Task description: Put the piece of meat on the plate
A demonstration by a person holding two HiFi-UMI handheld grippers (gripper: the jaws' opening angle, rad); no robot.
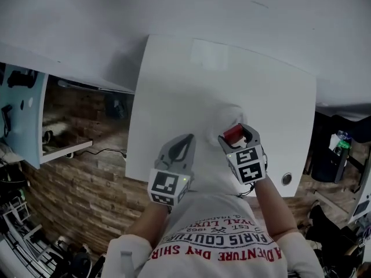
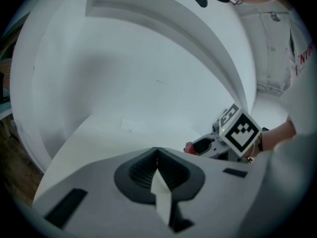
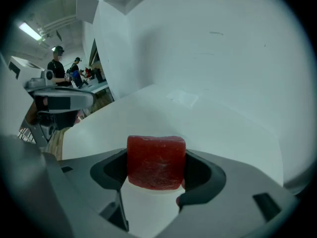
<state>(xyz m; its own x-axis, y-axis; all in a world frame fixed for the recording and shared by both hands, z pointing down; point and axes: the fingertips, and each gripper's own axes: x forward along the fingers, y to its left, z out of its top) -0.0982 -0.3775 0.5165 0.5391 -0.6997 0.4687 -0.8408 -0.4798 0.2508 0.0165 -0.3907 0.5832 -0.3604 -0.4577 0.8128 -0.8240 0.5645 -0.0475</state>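
Fingers (image 3: 111,168) of my right gripper (image 1: 235,133) are closed partway onto the meat (image 3: 156,161). It is a red block with flat faces, and it fills the gap between the two dark pads. Its sides touch both pads, and its top stands a little above them. The meat's lower edge is clear of the white table (image 3: 198,118) — light shows beneath it in the right gripper view.

From the head view the meat (image 1: 234,134) sits at the very tip of that gripper, just right of the frame's centre and over the near part of the table (image 1: 232,74). A pale patch (image 1: 220,117) lies on the table just above the meat in the frame. I cannot tell whether it is a plate.

My left gripper (image 1: 184,145) is lower left of the right one, near it but apart. Its fingers (image 2: 143,170) are pressed together into one seam in the left gripper view, with nothing between them. It is held over the table's near edge. At the right of that view I see the right gripper's marker cube (image 2: 242,130), with a sliver of red at its tip.

Along the bottom of the head view are a white printed shirt (image 1: 220,242) and both forearms — wood flooring (image 1: 87,190) shows at lower left.
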